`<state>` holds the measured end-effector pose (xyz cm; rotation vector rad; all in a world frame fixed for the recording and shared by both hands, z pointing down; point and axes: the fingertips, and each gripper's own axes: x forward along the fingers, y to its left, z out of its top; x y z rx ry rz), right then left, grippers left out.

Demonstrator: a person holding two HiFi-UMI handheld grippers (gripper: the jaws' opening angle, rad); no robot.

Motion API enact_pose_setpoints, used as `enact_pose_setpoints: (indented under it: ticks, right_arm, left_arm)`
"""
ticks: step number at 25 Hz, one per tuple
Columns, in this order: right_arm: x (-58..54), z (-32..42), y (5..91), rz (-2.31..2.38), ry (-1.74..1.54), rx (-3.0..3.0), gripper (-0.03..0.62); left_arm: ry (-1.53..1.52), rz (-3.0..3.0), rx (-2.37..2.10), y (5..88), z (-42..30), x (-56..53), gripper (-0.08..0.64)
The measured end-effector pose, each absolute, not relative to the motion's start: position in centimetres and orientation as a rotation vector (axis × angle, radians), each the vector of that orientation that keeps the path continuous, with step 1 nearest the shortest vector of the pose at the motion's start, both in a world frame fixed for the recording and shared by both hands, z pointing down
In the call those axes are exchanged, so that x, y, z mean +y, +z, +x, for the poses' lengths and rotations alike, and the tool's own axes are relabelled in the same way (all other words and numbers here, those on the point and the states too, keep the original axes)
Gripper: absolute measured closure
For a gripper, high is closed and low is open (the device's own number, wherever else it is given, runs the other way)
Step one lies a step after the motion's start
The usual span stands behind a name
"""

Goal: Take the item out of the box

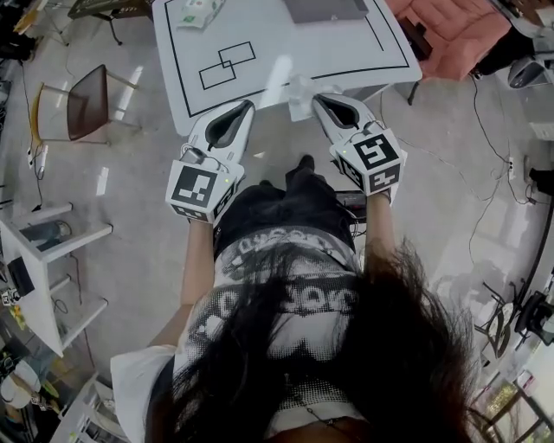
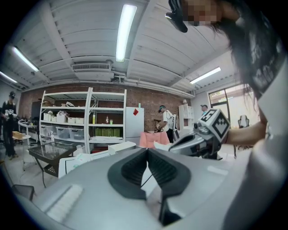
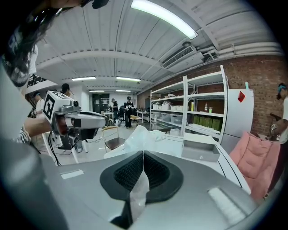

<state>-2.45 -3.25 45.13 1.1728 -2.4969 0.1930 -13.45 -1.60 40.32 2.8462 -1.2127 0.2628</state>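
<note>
Crumpled clear plastic bag (image 3: 140, 134) is pinched in the right tool (image 3: 143, 155). Its two dark ribbed pads are pressed together on the film, which runs down through the slot between them and bunches up in a loose white-looking puff just past the jaw tips. From the head view the same bag (image 1: 300, 93) sticks out ahead of the right tool (image 1: 317, 99), over the near edge of the white desk (image 1: 346, 48) with black lines drawn on it.

Well ahead of the right tool and a little to its right, a shallow gray box (image 3: 200, 150) sits on the desk, apart from the bag (what it holds cannot be made out). In the head view the box (image 1: 327, 9) lies at the far side of the desk.

The left tool (image 2: 147, 150) has its pads pressed together at the tips with nothing between them. It is held beside the right one, to its left and about level, the two apart; the head view shows the left tool (image 1: 250, 105) also pointing at the desk's near edge. A white packet (image 1: 199, 10) lies far ahead of the left tool. Left of that tool a brown chair (image 1: 82, 104) stands on the floor.
</note>
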Motion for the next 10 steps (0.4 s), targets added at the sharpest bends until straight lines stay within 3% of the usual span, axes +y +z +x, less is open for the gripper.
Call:
enact_pose_setpoints:
  ticks: [10]
  right_arm:
    - [-3.58, -2.54, 45.29, 1.19, 0.152, -2.491, 0.581]
  left_arm:
    - [0.243, 2.872, -1.222, 40.28, -14.21, -1.94, 0.56]
